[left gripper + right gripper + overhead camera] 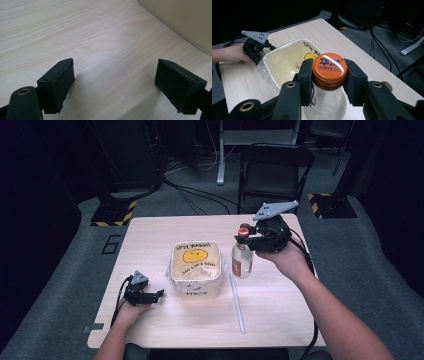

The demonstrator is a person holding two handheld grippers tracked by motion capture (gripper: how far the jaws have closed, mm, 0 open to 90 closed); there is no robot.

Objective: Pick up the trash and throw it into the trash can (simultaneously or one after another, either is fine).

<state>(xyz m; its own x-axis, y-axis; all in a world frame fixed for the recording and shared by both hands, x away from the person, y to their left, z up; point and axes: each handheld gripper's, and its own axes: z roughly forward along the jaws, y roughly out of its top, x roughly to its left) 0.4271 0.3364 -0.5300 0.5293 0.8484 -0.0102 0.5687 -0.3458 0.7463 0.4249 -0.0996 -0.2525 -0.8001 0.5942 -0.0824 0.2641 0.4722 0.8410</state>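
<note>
1. Right tool [329, 82]: the jaws stand partly closed, one pad on each side of the orange cap [329, 68] of the clear bottle [242, 260]. The pads press on the cap rim, not on the bottle body.
2. Bottle position: it stands upright on the surface [150, 235], just beside the right wall of the cream container [196, 267]. Whether its base rests on the wood or is slightly lifted cannot be confirmed from the high view.
3. Left tool [115, 85]: the jaws stand wide apart with nothing between them. This tool rests low on the surface, left of the container.
4. Risk, slip: the cap is round and ribbed. A grip on the cap alone probably lets the bottle swing or drop if the lift is fast.
5. Risk, cap rotation: any wrist twist likely loosens the cap instead of moving the bottle, and liquid then spills.
6. Risk, collision: the bottle sits close to the container and its crinkled plastic liner [265, 70]. A sideways pull can tip the container or snag the liner.
7. Risk, obstruction: the white straw [237, 302] lies on the surface in front of the bottle. A bottle set down on it stands unstable and may roll.
</note>
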